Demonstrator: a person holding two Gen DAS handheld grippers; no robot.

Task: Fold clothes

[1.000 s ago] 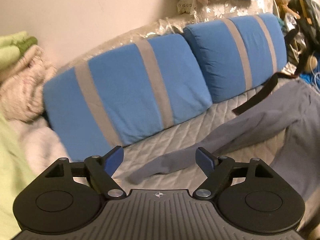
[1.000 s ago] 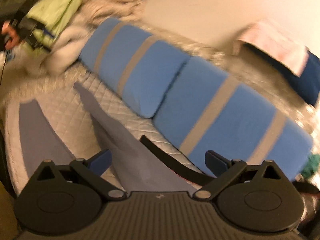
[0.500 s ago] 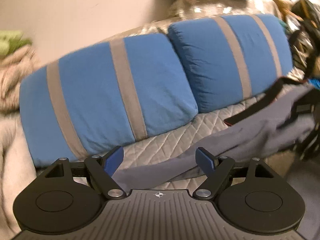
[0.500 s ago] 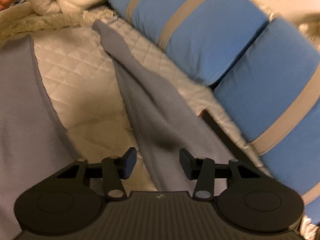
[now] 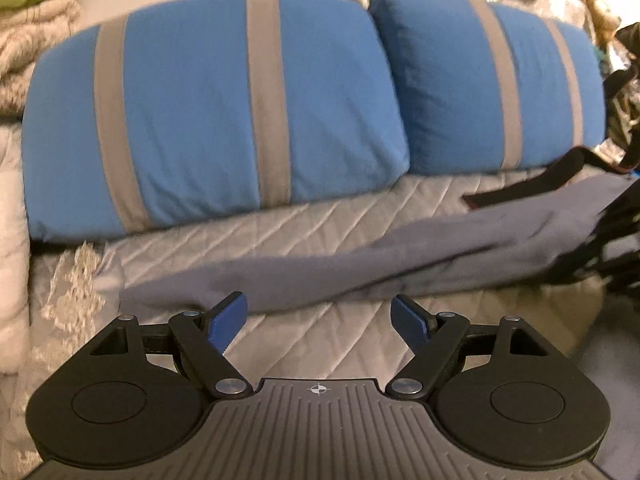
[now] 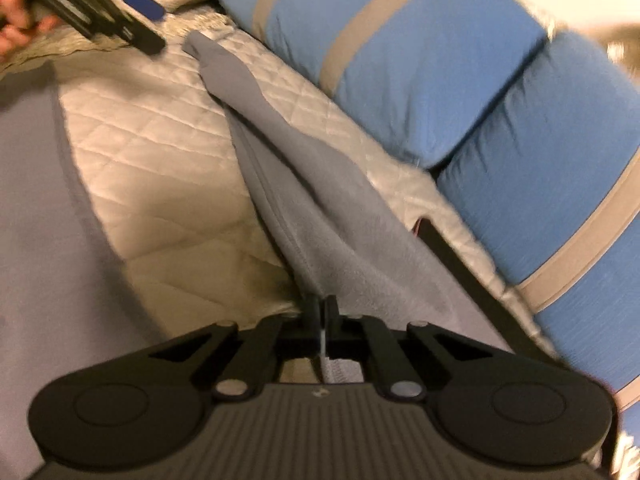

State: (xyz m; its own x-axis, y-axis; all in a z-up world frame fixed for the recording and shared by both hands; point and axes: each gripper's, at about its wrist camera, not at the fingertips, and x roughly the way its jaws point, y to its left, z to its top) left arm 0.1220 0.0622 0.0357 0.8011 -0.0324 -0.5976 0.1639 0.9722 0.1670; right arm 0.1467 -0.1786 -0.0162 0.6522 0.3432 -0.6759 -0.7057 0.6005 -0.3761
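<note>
Our right claw (image 6: 321, 320) has its two fingers pressed together on the near edge of the grey trousers (image 6: 320, 184), pinching the fabric by a seam. Our left claw (image 5: 320, 320) stands wide, its blue pads (image 5: 226, 320) apart and nothing between them, hovering just above the far tip of one trouser leg (image 5: 280, 284) without touching it, as far as we can tell. In the right wrist view that claw (image 6: 120, 16) shows at the top left corner, held in a hand (image 6: 16, 20), blurred. The trousers lie stretched along the quilted cover (image 5: 340, 220) of the bed, one leg running beside the cushions, another grey stretch (image 6: 36, 208) at our left edge. A black strap (image 5: 528, 188) lies by the waist end. Behind them two blue cushions with grey stripes (image 5: 208, 112) lean side by side, touching. Cream and green blankets (image 5: 28, 20) are heaped past the left cushion.
</note>
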